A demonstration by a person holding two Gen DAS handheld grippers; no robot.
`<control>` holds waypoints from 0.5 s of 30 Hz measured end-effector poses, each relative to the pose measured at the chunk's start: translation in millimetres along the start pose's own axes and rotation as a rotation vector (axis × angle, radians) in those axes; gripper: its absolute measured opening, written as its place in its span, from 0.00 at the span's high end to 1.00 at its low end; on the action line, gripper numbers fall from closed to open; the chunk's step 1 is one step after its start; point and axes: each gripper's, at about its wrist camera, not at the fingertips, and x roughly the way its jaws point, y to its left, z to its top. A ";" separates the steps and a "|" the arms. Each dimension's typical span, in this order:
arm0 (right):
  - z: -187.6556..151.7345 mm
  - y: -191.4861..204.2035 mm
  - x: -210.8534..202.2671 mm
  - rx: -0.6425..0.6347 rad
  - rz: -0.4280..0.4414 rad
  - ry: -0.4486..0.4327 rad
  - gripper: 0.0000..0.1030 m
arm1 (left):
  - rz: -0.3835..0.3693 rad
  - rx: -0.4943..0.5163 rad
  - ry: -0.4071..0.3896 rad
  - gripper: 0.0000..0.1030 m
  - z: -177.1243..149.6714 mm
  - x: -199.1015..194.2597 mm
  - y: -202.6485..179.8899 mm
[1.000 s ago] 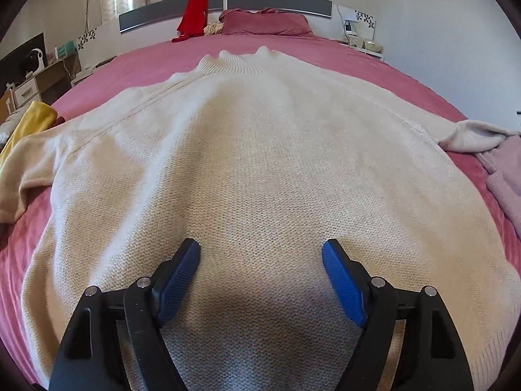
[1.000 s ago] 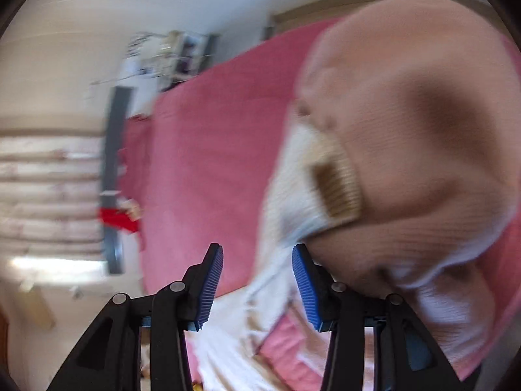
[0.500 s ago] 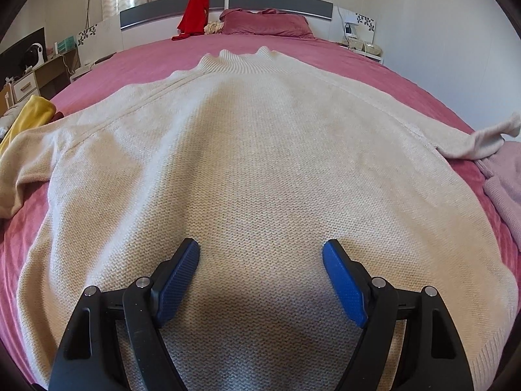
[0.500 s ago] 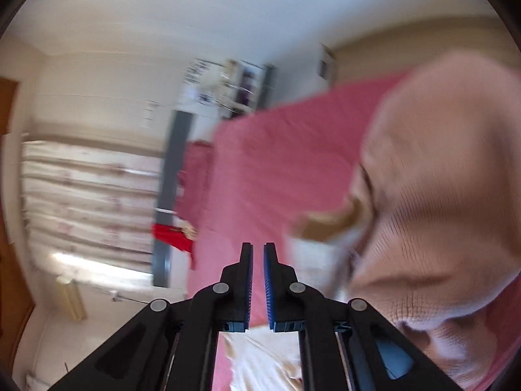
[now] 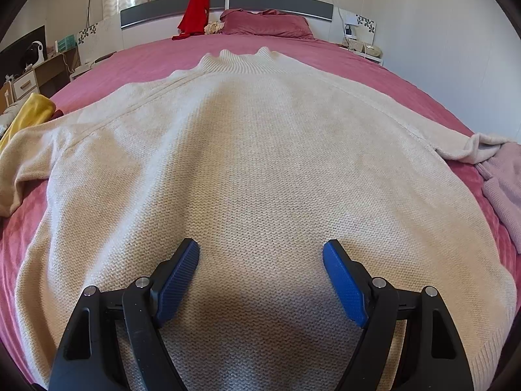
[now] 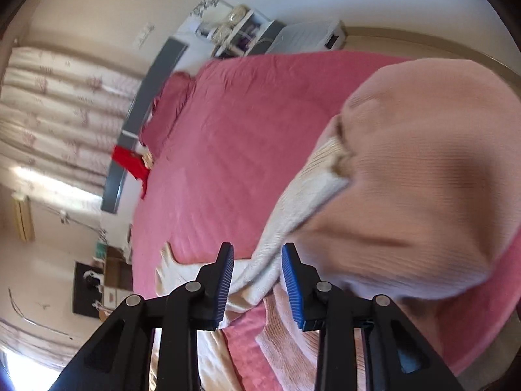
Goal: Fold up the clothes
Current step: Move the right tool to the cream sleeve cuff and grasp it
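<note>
A large cream knit sweater lies flat, front up, on the pink bed, collar toward the headboard. My left gripper is open and empty, just above the sweater's lower body. The sweater's right sleeve runs up against a pink knit garment. My right gripper is open, its jaws on either side of that sleeve's lower part, not pinching it. The sleeve's cuff end lies at the right edge in the left wrist view.
The pink garment lies at the bed's right edge. A yellow cloth lies at the left edge. A red garment hangs on the headboard by a pillow. Nightstands and a desk flank the bed.
The right gripper, shut half a second ago, has opened and now straddles the sleeve. The sleeve's end, briefly lifted, has dropped back beside the pink garment. The left gripper has barely moved.
</note>
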 end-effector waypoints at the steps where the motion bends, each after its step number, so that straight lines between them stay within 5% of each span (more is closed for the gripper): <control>1: 1.7 7.5 7.8 -0.016 0.006 0.001 0.70 | 0.000 -0.001 0.000 0.22 0.6 0.3 -0.3; 5: 7.7 9.8 33.0 0.100 -0.248 -0.024 0.71 | -0.005 -0.004 -0.002 0.22 -0.3 -0.7 0.2; 13: 18.8 -27.9 66.2 0.366 -0.282 0.000 0.72 | -0.021 -0.013 -0.003 0.21 8.1 5.6 -2.9; 15: 18.7 -31.8 66.8 0.376 -0.196 -0.032 0.88 | -0.022 -0.014 -0.004 0.21 8.1 5.0 -3.6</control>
